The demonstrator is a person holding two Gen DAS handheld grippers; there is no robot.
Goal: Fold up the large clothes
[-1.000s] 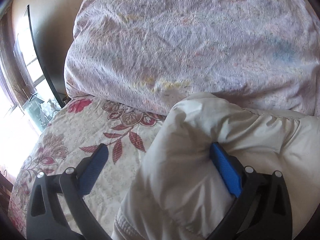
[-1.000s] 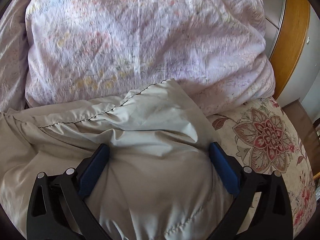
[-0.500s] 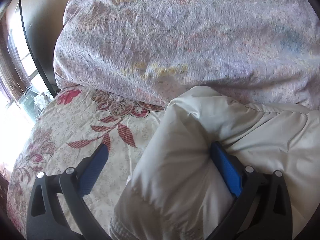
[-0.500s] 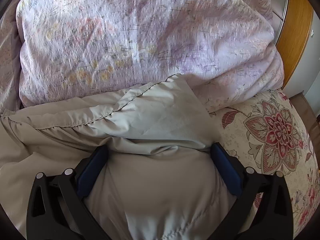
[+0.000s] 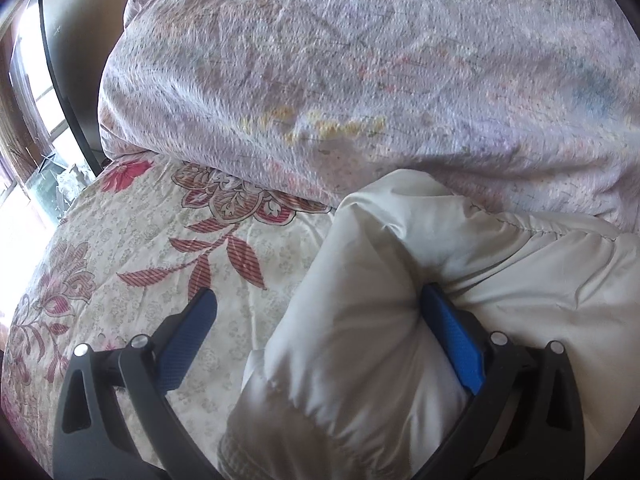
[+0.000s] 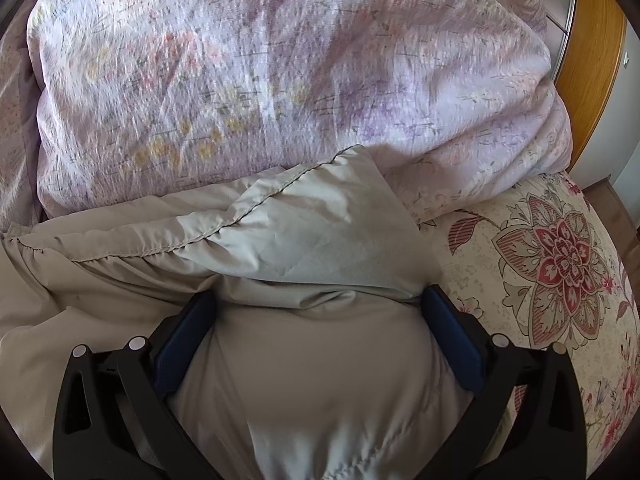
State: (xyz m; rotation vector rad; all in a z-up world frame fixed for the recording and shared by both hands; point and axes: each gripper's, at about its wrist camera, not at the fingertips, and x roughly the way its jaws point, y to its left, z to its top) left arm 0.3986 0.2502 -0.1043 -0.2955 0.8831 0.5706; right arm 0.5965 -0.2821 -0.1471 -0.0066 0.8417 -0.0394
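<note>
While daylight glares through a window (image 5: 24, 128) at the far left of the left wrist view, a dark upright edge (image 5: 60, 80) stands beside it against a beige wall (image 5: 80, 8). Below lies a bedspread (image 5: 132, 248), cream with red flowers and striped leaves, covering the bed. At the head of the bed is heaped a lilac floral duvet (image 5: 360, 72), its lower edge resting on the bedspread. A pale padded jacket (image 5: 360, 352) lies on the bedspread with its far edge touching the duvet. The left gripper (image 5: 320, 340) is spread wide, its right finger pressed into a jacket fold and its left finger over bare bedspread. The right gripper (image 6: 320, 340) is also spread wide, a bulge of jacket (image 6: 320, 360) filling the gap between both fingers, and a stitched hem (image 6: 224, 228) running ahead of it. At far right stand a wooden wardrobe (image 6: 588, 80) and a strip of floor (image 6: 616, 200). No brand, label or writing can be read.
</note>
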